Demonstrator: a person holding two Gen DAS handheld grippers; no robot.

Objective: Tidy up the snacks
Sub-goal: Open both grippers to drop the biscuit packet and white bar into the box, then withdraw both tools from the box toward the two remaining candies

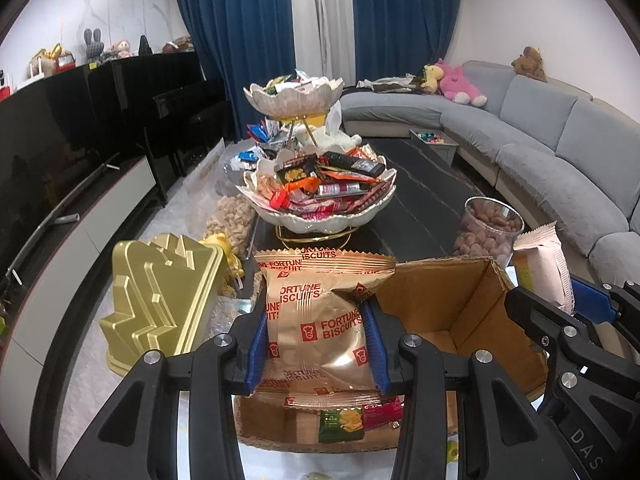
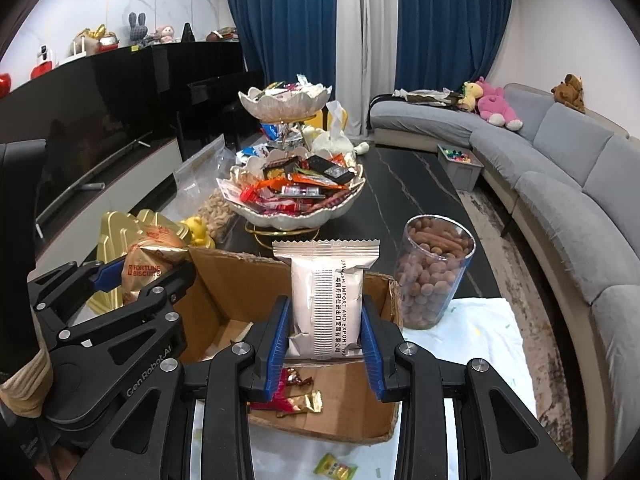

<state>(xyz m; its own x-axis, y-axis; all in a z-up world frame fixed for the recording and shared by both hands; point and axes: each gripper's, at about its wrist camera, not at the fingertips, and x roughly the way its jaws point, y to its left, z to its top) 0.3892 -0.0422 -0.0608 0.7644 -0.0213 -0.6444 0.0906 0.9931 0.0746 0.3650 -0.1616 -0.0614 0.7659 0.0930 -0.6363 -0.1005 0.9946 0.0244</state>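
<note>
Two packets held above cardboard box [image 1: 460, 312] at table's [image 1: 420, 200] near edge: gold biscuit pkt [image 1: 320, 320] clamped in left gripper [image 1: 318, 344]; white snack pkt [image 2: 326, 304] clamped in right gripper [image 2: 326, 344]. Loose sweets [image 2: 296, 392] seen in box; nut jar [image 2: 434, 272] beside it.

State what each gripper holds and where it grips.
Left gripper: gold Fortune Biscuits packet, clamped across its lower sides. Right gripper: white packet, clamped at its lower end.

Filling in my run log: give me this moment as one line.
left gripper: shut on biscuit pack | right gripper: shut on white pack | both over box | tiered bowl full
</note>
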